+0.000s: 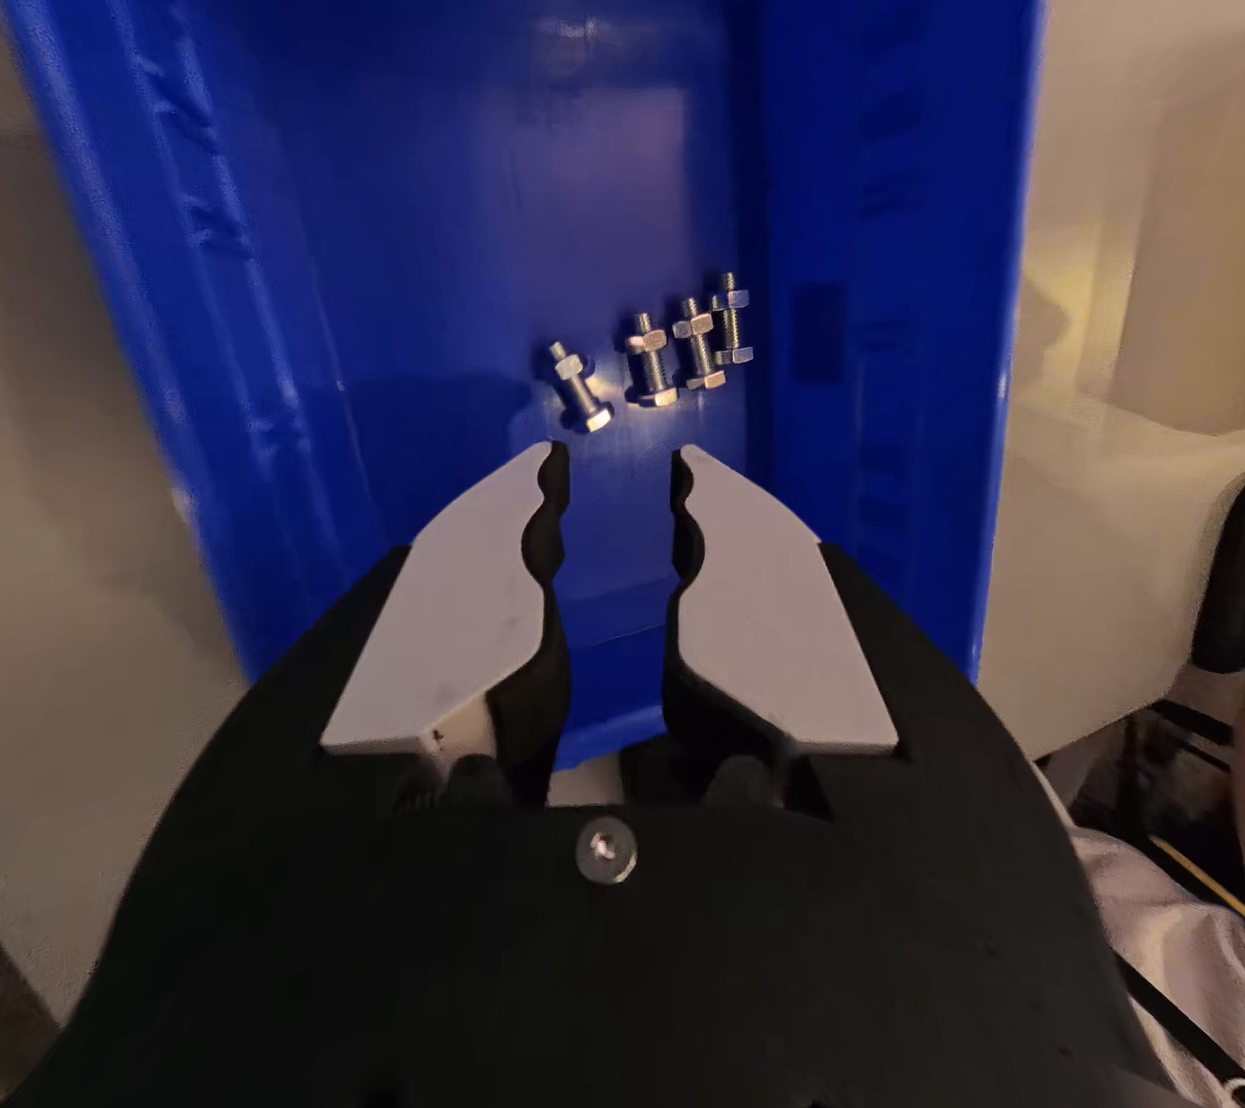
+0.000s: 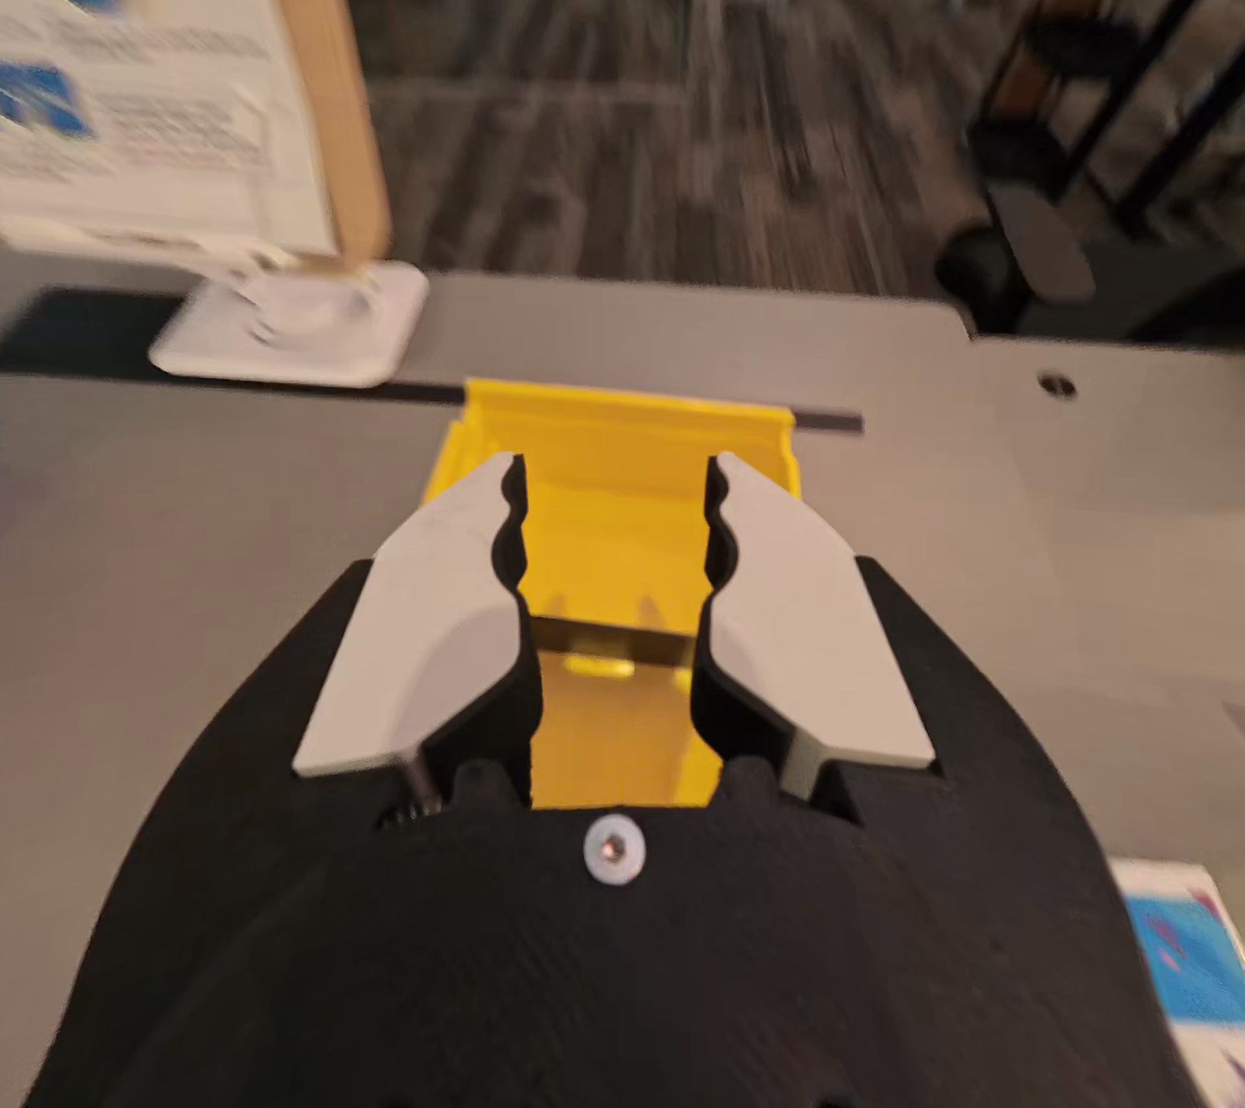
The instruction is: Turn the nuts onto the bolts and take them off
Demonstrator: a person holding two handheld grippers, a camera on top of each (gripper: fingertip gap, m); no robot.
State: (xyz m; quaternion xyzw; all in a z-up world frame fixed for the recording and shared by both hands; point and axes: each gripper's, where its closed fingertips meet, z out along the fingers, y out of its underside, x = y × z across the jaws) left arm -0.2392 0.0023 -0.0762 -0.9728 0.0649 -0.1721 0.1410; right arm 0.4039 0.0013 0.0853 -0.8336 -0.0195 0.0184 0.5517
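The left gripper (image 1: 620, 448), fingers parted and empty, hangs over the blue bin (image 1: 418, 213) with the nearest bolt (image 1: 578, 387) just beyond its left fingertip, shank pointing away; the right gripper (image 2: 614, 457), parted wider, holds nothing.

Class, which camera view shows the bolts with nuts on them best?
The left wrist view: four bolts, each carrying a nut, lie in the blue bin just beyond the open left claw. The right wrist view shows none, only a yellow bin.

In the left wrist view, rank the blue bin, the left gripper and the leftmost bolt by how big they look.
1. blue bin
2. left gripper, though nearness to the camera inflates it, so this order is unsure
3. leftmost bolt, clearly smallest
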